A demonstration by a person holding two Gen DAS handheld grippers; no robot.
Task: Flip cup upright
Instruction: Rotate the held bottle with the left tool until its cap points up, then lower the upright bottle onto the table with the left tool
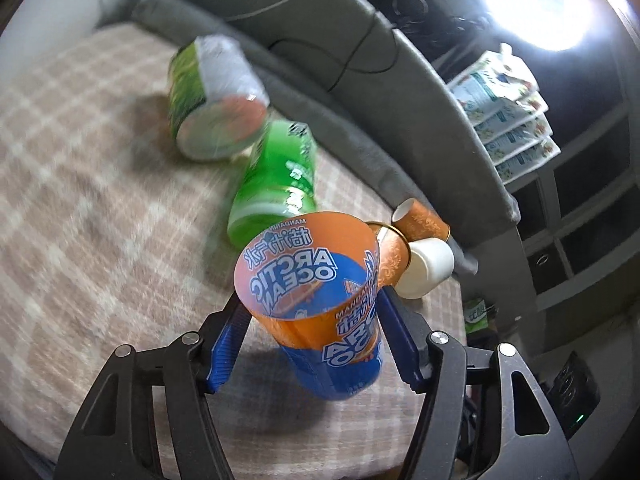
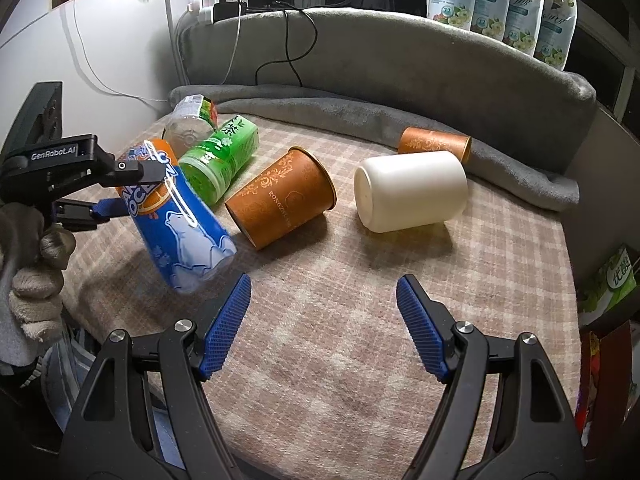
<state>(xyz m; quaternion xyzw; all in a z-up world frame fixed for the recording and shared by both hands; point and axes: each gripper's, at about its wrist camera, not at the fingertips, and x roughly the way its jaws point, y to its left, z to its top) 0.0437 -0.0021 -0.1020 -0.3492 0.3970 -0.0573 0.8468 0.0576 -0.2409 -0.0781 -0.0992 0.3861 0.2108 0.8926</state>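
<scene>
Blue-and-orange Arctic Ocean cup [image 1: 320, 312], thin, light and probably easily crushed, clamped mid-wall between the left gripper [image 1: 316, 316] fingers, tilted above the plaid surface [image 2: 340, 320]; right gripper [image 2: 324, 312] fingers spread wide with nothing between them.

Glossy plastic cup [image 2: 182, 216]; matt white cup [image 2: 412, 192]; woven plaid cloth [image 2: 340, 320].
</scene>
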